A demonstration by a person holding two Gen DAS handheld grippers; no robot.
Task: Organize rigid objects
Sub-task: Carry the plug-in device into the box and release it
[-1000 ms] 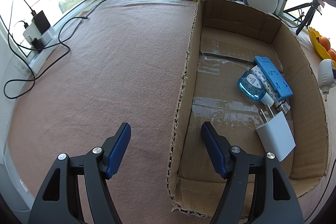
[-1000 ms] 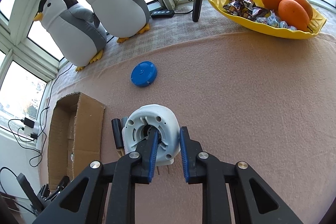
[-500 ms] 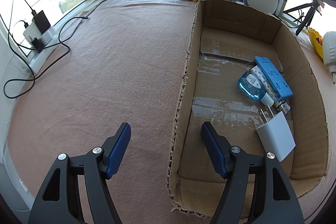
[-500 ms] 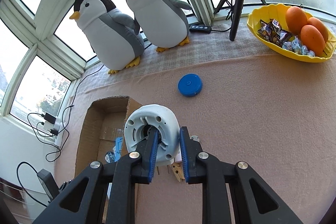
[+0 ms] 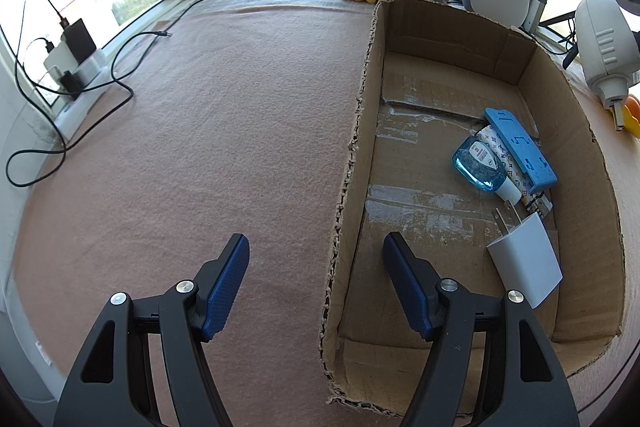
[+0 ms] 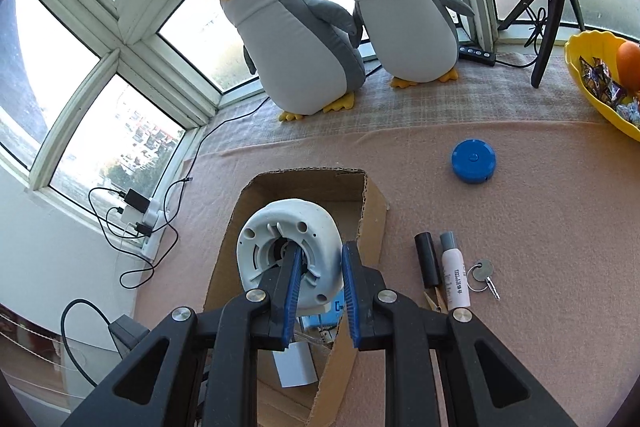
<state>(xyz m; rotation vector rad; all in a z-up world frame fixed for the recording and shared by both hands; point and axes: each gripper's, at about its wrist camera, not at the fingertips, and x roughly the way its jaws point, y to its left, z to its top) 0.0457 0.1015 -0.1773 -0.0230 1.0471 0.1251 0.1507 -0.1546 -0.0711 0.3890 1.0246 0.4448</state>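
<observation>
My right gripper (image 6: 320, 275) is shut on a white round plug-in device (image 6: 276, 243) and holds it in the air above the cardboard box (image 6: 372, 211). The device also shows in the left wrist view (image 5: 604, 47), above the box's far right wall (image 5: 576, 107). The box holds a white charger (image 5: 526, 261), a blue bottle (image 5: 478, 165) and a blue flat block (image 5: 520, 149). My left gripper (image 5: 316, 279) is open and empty, straddling the box's left wall (image 5: 352, 163) near its front corner.
On the pink cloth right of the box lie a blue round case (image 6: 473, 161), a black tube (image 6: 428, 259), a white tube (image 6: 454, 275), keys (image 6: 482, 275) and a clothespin (image 6: 434, 301). Two plush penguins (image 6: 304, 39), a tripod (image 6: 552, 15) and a yellow fruit bowl (image 6: 592, 87) stand behind. Cables and chargers (image 5: 68, 67) lie left.
My right gripper has carried the white device leftwards and higher, from the open cloth to above the box. The left gripper has not moved.
</observation>
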